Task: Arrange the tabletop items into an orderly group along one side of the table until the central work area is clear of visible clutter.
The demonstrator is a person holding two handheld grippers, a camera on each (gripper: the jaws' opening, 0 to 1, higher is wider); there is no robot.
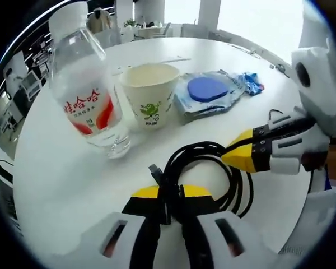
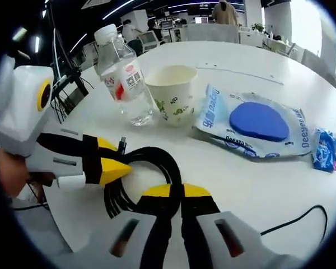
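Observation:
A coiled black cable (image 1: pixel 213 151) lies on the white table (image 1: pixel 56 179) near its front edge. My left gripper (image 1: pixel 169 196) is shut on the coil next to its plug end (image 1: pixel 154 170). My right gripper (image 1: pixel 235 157) comes in from the right and its yellow tips pinch the coil's other side. In the right gripper view my right gripper (image 2: pixel 176 193) is shut on the cable (image 2: pixel 157 157), and my left gripper (image 2: pixel 120 166) comes in from the left, gripping the same coil.
Behind the cable stand a clear water bottle (image 1: pixel 87 95) with a red label and a paper cup (image 1: pixel 148 89). A wet-wipes pack (image 1: pixel 207 92) with a blue lid and a small blue packet (image 1: pixel 251 82) lie to the right. A thin wire (image 2: pixel 302 216) trails nearby.

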